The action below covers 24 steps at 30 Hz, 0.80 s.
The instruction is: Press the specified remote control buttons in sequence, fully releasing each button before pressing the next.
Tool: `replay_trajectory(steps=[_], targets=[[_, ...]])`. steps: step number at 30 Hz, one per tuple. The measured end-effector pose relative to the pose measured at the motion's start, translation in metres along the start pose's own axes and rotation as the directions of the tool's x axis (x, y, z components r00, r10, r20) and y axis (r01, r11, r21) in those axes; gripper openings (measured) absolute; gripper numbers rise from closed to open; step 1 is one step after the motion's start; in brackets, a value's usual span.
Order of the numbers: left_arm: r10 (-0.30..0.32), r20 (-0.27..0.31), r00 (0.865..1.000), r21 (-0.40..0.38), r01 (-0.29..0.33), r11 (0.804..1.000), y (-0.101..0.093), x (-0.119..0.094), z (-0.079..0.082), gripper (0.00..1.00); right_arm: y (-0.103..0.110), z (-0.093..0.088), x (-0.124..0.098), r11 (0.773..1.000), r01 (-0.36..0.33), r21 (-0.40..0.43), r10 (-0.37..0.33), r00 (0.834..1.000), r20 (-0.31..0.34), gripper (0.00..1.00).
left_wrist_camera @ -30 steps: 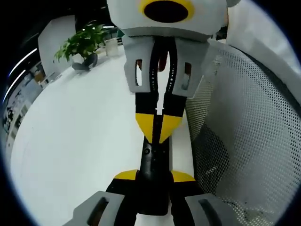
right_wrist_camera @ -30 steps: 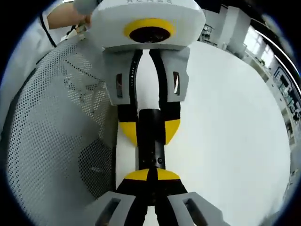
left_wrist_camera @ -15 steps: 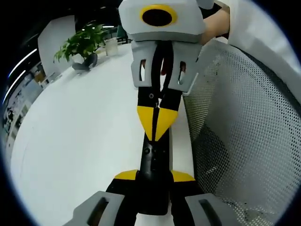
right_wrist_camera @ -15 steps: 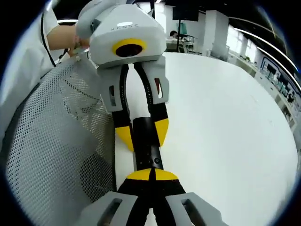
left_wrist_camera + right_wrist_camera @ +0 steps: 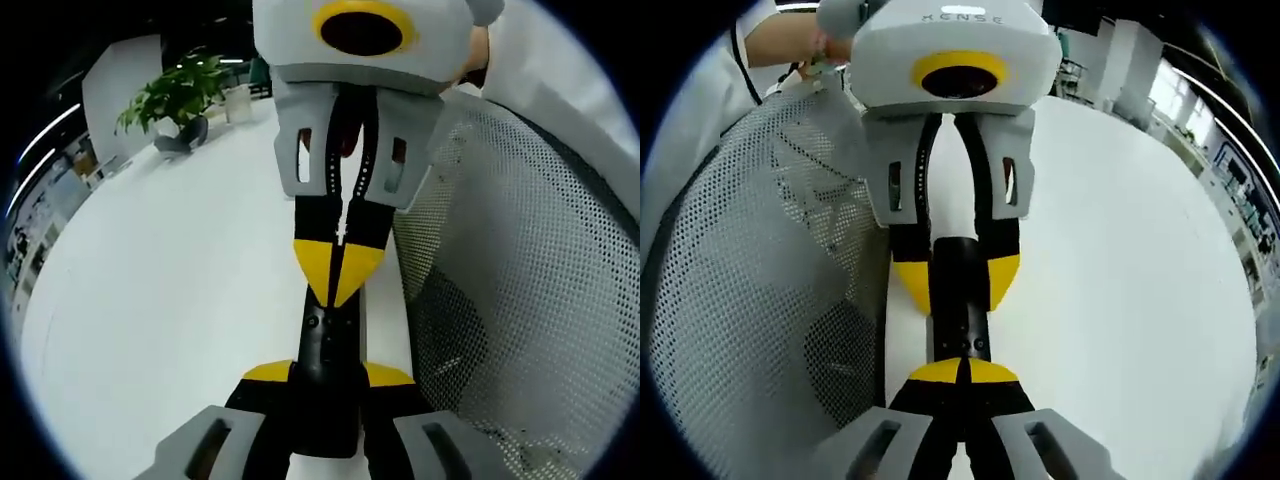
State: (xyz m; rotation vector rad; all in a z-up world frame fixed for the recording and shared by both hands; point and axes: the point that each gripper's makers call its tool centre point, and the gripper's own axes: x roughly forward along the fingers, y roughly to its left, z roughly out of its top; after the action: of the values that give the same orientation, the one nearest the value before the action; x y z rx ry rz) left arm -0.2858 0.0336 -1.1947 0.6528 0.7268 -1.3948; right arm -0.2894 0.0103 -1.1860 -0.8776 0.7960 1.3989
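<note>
The remote control (image 5: 325,350) is clamped lengthwise by the left gripper (image 5: 328,378); the right gripper (image 5: 962,372) is pressed together, tips against its end (above white table (image 5: 170,280)).

**Remote mostly covered, buttons unreadable**

Remote control (image 5: 325,345): near end hidden between left gripper (image 5: 326,372) jaws, far end under right gripper (image 5: 338,268) tips. Button markings on the remote too small to read. Same in the right gripper view: remote (image 5: 960,305) covered at both ends. Mesh chair (image 5: 510,280) beside the remote runs off the frame edge.
</note>
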Motion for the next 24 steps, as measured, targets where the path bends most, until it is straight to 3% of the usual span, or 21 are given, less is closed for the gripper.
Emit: replay_trajectory(steps=[5,9,14,17,24], targets=[[-0.006,-0.001,1.000,0.006,0.006,1.000,0.000,0.000,0.000,0.22,-0.002,-0.001,-0.001,0.998,-0.006,0.056,0.004,1.000,0.023,0.00],[-0.011,-0.001,1.000,0.007,0.011,1.000,0.000,0.000,0.001,0.22,-0.001,0.000,-0.002,0.999,-0.015,0.033,0.014,0.999,0.028,0.00],[-0.022,0.011,1.000,-0.003,0.022,1.000,-0.001,-0.001,0.002,0.22,-0.002,-0.001,-0.005,0.995,-0.038,0.097,0.032,0.998,0.058,0.00],[-0.021,0.011,1.000,-0.002,0.021,1.000,-0.001,-0.001,0.002,0.22,-0.002,-0.007,-0.006,0.996,-0.029,0.083,0.028,0.999,0.023,0.00],[-0.027,0.019,0.999,-0.011,0.028,1.000,-0.002,-0.001,0.003,0.22,-0.001,-0.008,-0.005,0.997,-0.016,0.076,0.015,1.000,0.009,0.00]])
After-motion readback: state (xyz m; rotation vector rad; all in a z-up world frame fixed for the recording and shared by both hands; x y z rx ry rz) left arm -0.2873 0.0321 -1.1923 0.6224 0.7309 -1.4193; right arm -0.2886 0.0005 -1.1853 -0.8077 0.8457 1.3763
